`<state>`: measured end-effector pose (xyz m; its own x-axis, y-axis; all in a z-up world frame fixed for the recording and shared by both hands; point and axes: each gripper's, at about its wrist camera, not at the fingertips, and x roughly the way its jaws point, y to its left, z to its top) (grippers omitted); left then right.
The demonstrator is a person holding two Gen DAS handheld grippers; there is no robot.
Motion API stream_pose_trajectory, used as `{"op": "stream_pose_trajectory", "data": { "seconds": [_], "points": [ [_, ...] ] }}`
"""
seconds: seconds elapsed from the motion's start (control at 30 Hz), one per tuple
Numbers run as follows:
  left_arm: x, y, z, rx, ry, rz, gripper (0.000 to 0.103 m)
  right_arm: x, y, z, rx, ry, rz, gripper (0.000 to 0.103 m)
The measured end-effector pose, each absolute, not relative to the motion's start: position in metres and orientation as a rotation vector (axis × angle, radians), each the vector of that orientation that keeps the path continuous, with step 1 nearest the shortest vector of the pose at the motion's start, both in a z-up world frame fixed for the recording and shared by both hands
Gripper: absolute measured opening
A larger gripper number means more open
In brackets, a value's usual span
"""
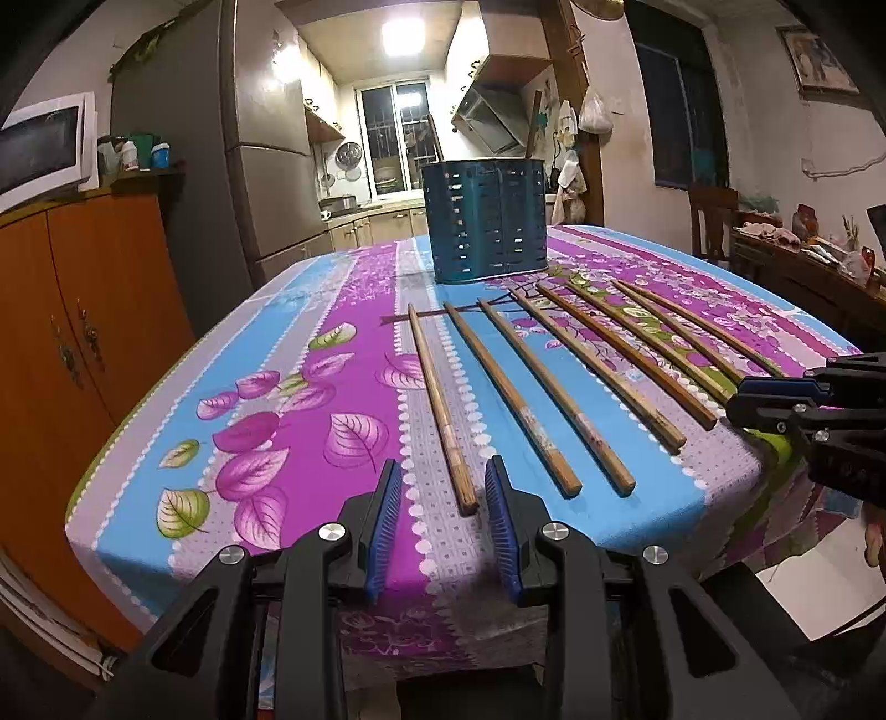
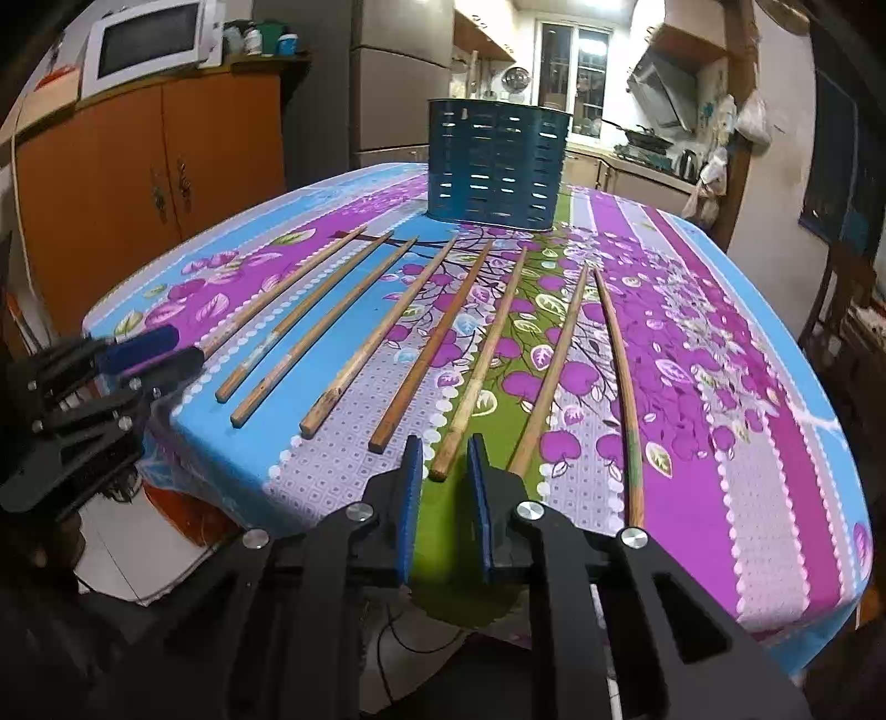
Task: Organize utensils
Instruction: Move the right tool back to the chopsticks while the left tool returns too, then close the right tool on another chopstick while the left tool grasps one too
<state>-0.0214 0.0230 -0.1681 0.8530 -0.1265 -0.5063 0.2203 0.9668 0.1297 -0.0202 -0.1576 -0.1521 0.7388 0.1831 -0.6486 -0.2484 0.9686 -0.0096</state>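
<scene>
Several wooden chopsticks (image 2: pixel 421 332) lie fanned out side by side on the flowered tablecloth (image 2: pixel 720 387), their near ends by the table's front edge. Behind them stands a blue perforated metal utensil holder (image 1: pixel 487 221) (image 2: pixel 498 166), upright. My left gripper (image 1: pixel 446 471) (image 2: pixel 183 351) is low at the front edge and open, and the near end of the leftmost chopstick (image 1: pixel 443 410) lies between its blue pads without touching them. My right gripper (image 2: pixel 444 446) (image 1: pixel 739 401) is open by a narrow gap, with the near end of another chopstick (image 2: pixel 476 382) between its fingers.
An orange wooden cabinet (image 1: pixel 72 332) with a white microwave (image 2: pixel 144 39) on top stands left of the table. A grey fridge (image 1: pixel 266 166) is behind it. A wooden chair (image 1: pixel 714 221) and a cluttered sideboard (image 1: pixel 803 260) are at the right.
</scene>
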Motion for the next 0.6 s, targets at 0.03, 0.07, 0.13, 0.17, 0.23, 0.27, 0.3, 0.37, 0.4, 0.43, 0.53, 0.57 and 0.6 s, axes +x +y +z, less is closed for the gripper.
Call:
{"op": "stream_pose_trajectory", "data": {
  "seconds": [0.03,0.07,0.13,0.17,0.23,0.27,0.3,0.37,0.4,0.43,0.53,0.57,0.6],
  "points": [
    [-0.0211,0.0228,-0.1695,0.184,0.52,-0.183,0.033,-0.0202,-0.1577,-0.1525,-0.087,0.701,0.233,0.014],
    [-0.0216,0.0228,-0.17,0.182,0.516,-0.181,0.033,-0.021,-0.1576,-0.1529,-0.077,0.7,0.225,0.013],
    [-0.0225,0.0221,-0.1702,0.184,0.511,-0.18,0.033,-0.0218,-0.1548,-0.1527,-0.084,0.695,0.21,0.012],
    [-0.0229,0.0221,-0.1707,0.186,0.508,-0.178,0.033,-0.0223,-0.154,-0.1526,-0.085,0.694,0.206,0.012],
    [-0.0241,0.0206,-0.1714,0.194,0.499,-0.173,0.031,-0.023,-0.1526,-0.1529,-0.082,0.69,0.201,0.01],
    [-0.0241,0.0206,-0.1716,0.189,0.498,-0.175,0.029,-0.0234,-0.1525,-0.1533,-0.075,0.687,0.199,0.009],
    [-0.0243,0.0208,-0.1719,0.183,0.498,-0.178,0.025,-0.0231,-0.1518,-0.1534,-0.071,0.687,0.199,0.007],
    [-0.0239,0.0209,-0.1727,0.173,0.497,-0.183,0.018,-0.0233,-0.1506,-0.1536,-0.068,0.685,0.194,0.007],
    [-0.0238,0.02,-0.1728,0.174,0.497,-0.187,0.013,-0.0234,-0.1505,-0.1536,-0.065,0.684,0.191,0.007],
    [-0.0236,0.0186,-0.1728,0.178,0.495,-0.191,0.011,-0.0234,-0.1512,-0.1538,-0.057,0.685,0.189,0.007],
    [-0.0225,0.0179,-0.1731,0.181,0.494,-0.191,0.01,-0.0233,-0.1519,-0.1537,-0.043,0.685,0.186,0.007],
    [-0.022,0.0184,-0.1731,0.177,0.494,-0.189,0.01,-0.0233,-0.1526,-0.1538,-0.035,0.684,0.185,0.007],
    [-0.0216,0.0188,-0.1731,0.173,0.495,-0.189,0.009,-0.023,-0.1526,-0.1539,-0.032,0.684,0.184,0.007]
  ]
}}
